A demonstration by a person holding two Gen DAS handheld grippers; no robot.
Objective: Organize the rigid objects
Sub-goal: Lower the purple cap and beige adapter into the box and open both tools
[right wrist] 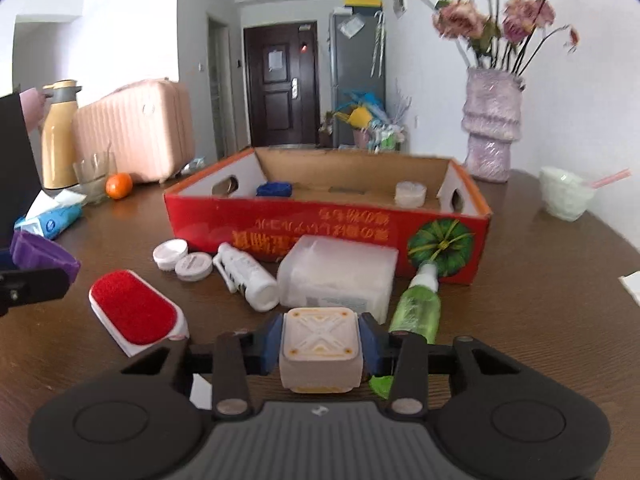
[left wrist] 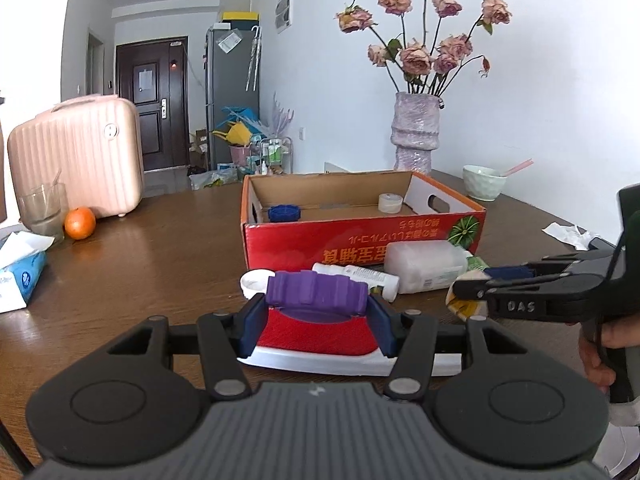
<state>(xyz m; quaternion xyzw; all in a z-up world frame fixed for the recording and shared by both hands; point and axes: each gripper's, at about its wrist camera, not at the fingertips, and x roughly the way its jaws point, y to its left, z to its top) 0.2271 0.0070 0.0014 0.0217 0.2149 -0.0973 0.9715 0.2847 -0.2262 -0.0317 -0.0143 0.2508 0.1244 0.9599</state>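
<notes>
We are holding purple ridged piece [left wrist: 316, 290] in left gripper [left wrist: 318, 320], jaws partly closed on it. Right gripper [right wrist: 320, 346] is clamping cream cube [right wrist: 318, 350]. Red cardboard box [right wrist: 320, 226] ahead of jaws is holding only blue cap [right wrist: 274, 189] and white jar [right wrist: 410, 193]; lint brush [right wrist: 134, 312], bottles, lids are still waiting outside.

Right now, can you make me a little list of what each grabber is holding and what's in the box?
left gripper: shut on the purple ridged piece, above the red brush
right gripper: shut on the cream cube
box: red cardboard, open top
inside box: blue ridged piece, white round tub
on table in front of box: two white lids, white bottle, clear plastic container, green spray bottle
</notes>
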